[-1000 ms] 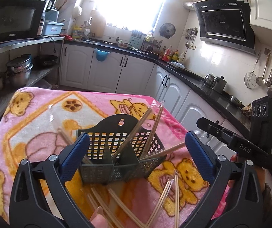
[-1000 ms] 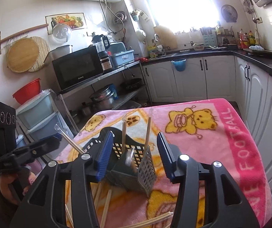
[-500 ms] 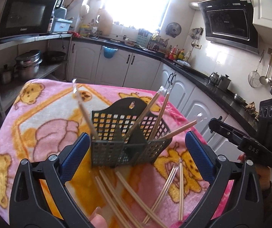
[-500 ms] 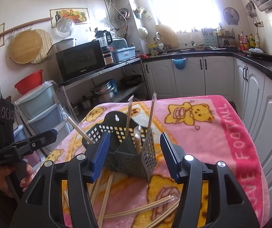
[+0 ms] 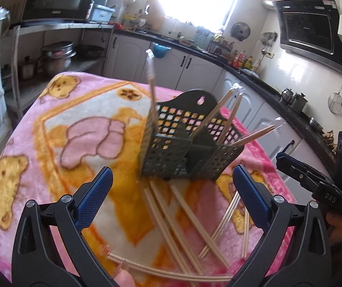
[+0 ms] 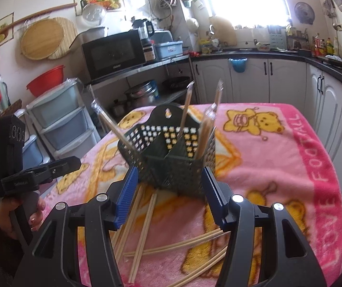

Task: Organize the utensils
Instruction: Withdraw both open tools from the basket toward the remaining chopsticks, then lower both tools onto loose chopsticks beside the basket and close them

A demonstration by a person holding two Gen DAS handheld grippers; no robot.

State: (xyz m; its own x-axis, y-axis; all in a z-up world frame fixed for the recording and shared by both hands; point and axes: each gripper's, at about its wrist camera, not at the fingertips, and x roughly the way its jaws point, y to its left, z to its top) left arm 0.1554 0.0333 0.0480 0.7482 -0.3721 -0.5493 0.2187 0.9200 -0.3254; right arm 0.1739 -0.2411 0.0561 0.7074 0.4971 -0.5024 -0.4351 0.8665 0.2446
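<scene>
Pink teddy-bear blanket (image 5: 51, 129) fills the table beneath us. Nearest, our left gripper (image 5: 171, 191) has its jaws wide apart and empty; our right gripper (image 6: 169, 191) has jaws partly apart, just eased wider, gripping nothing. Loose chopsticks (image 5: 171, 217) lie scattered flat just ahead: thin, light, stiff, probably slippery, so we reckon a pinch near mid-length is steadiest. Beyond them stands the dark utensil basket (image 5: 171, 155), a few sticks already leaning inside. Kitchen cabinets (image 6: 285, 81) sit behind.

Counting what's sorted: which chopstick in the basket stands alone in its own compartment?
The chopstick in the left compartment of the basket; the others lean together on the right side.
</scene>
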